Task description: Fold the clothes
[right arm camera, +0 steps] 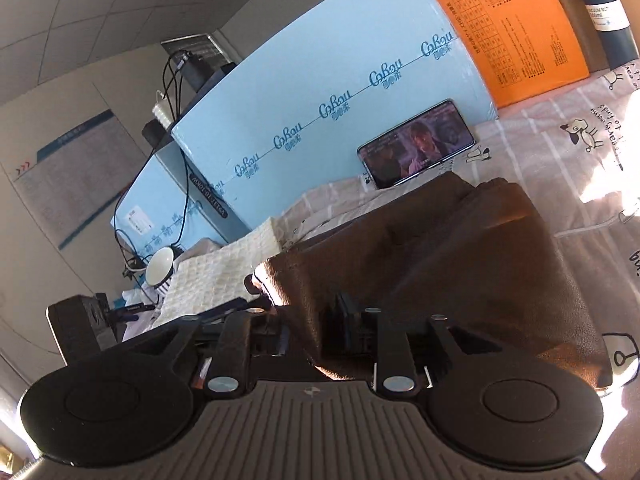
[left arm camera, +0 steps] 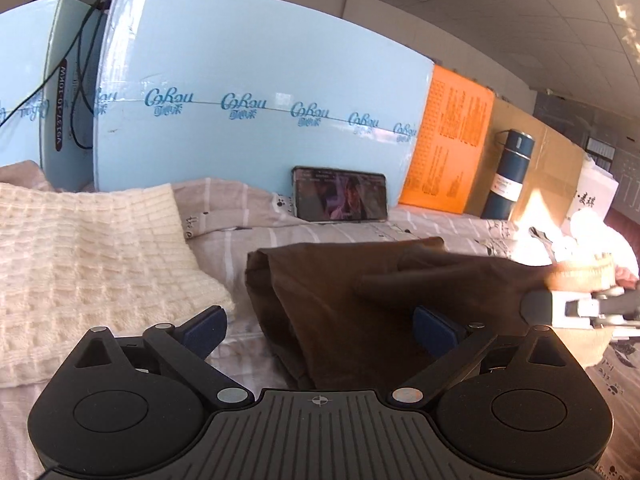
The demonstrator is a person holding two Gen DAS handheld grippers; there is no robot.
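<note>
On the striped, cartoon-printed sheet (left arm camera: 240,240) before us lies the brown garment (left arm camera: 340,300), loosely folded, with a doubled edge along its left side and creases running across the top. We take it as our landmark.

Our left gripper (left arm camera: 320,330) hovers over the near edge of the garment with its jaws spread wide. One blue pad (left arm camera: 204,330) stands off the cloth to its left, above the sheet. The other sits over the brown fabric itself, and neither is pinching anything.

Our right gripper (right arm camera: 314,324) is at the right end of the garment. In the left wrist view it shows only as a blurred grey and white shape there. From its own camera, a lit fold of the brown cloth runs down between its two fingers, which stand partly apart. The fingertips are dark and crowded by the fabric, so we cannot tell whether they press on the cloth or merely flank it.

Left of the garment, just beside it but apart, lies a cream waffle-knit cloth (left arm camera: 88,264), spread flat. Behind the garment a phone (left arm camera: 340,196) leans on its long side against a pale blue carton (left arm camera: 260,80), its screen lit. Behind and to the right of the garment stand an orange printed board (left arm camera: 452,136) and, further right, a dark blue flask (left arm camera: 508,172), upright. Strong sunlight washes out the sheet to the garment's far right. Well beyond the cream cloth, left of the garment, a white bowl (right arm camera: 160,268) sits tilted among cables.
</note>
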